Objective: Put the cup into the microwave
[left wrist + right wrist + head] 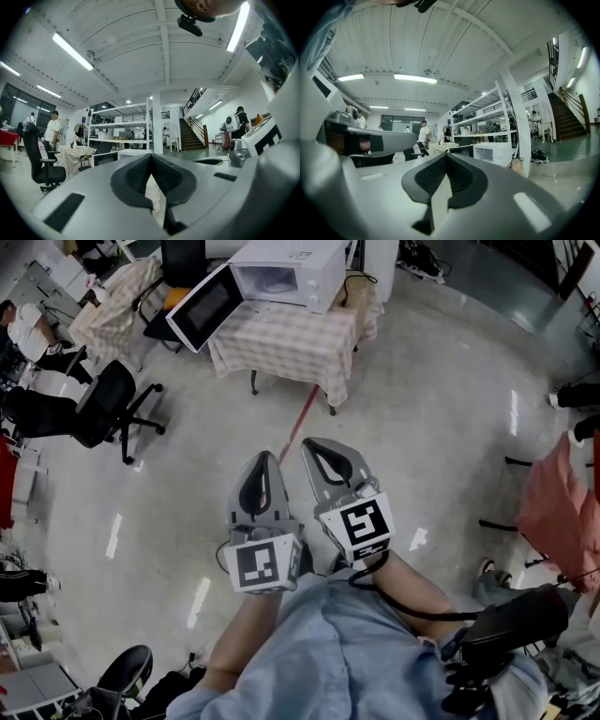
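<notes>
A white microwave [281,273] stands on a table with a checked cloth [291,348] at the far side of the room, its door [206,307] swung open to the left. It also shows small in the right gripper view as a white microwave [492,152], ahead and to the right. I cannot make out a cup in any view. My left gripper [265,457] and right gripper [316,444] are held side by side over the floor, well short of the table, pointing level toward it. Both are shut with nothing between the pads, as the left gripper [151,155] and right gripper [446,154] show.
A black office chair [108,404] stands left of the table, beside another cloth-covered table [117,306]. A red line [300,423] runs along the floor toward the microwave table. A red cloth [562,512] hangs at the right. People stand by the shelving [122,122] and the stairs [190,133].
</notes>
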